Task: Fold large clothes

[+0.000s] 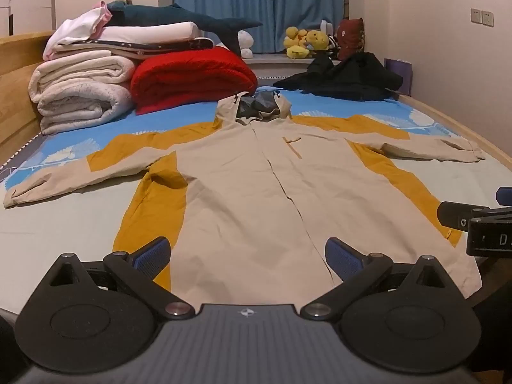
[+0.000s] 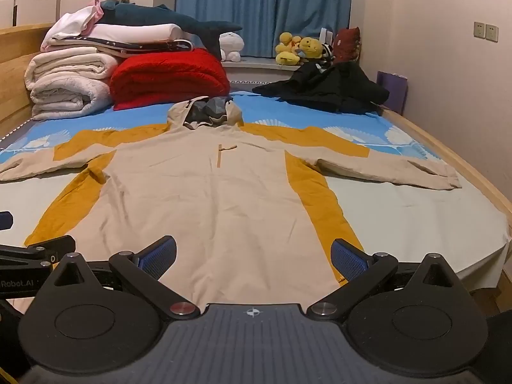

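Jacket (image 1: 256,185) flat on bed (image 1: 464,185), both jaws apart

In the right wrist view, "Robot.AI" stands on the left gripper (image 2: 19,283) – in the left wrist view, the right gripper (image 1: 489,240) shows only "D".

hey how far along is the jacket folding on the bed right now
Done: the beige and mustard jacket lies spread flat on the bed, front up, both sleeves out to the sides. In hand: nothing; the left tool and right tool are open at its hem, holding no cloth. Left: every fold, sleeves and body. The black garment behind lies in a heap.
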The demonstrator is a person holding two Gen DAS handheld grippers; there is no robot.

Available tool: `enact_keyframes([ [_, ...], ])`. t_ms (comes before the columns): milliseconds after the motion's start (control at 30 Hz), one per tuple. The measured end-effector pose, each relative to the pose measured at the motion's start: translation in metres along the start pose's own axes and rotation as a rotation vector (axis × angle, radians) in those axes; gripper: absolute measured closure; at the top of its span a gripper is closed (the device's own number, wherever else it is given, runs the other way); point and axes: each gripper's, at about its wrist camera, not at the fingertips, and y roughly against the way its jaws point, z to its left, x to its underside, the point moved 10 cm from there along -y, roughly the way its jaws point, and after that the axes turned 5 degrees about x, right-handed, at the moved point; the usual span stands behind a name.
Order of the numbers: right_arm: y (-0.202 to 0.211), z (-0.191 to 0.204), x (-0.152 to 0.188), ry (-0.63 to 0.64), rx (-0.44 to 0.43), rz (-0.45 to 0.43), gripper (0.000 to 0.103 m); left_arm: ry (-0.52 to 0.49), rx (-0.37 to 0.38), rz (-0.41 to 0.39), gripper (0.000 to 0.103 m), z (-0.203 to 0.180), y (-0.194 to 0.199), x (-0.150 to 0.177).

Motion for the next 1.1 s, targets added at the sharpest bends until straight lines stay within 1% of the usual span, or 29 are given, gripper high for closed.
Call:
enact_keyframes([
  [1000, 0.0005, -0.0017, -0.0002, 0.0, -0.003, 0.001, 0.003, 0.003, 0.004, 0.0, 0.0, -0.0021, -0.0008, 0.001],
  [1100, 0.0015, 0.0067, 0.0011, 0.0, -0.004, 0.001, 0.003, -0.001, 0.004, -0.002, 0.0, -0.0028, -0.0007, 0.0004],
])
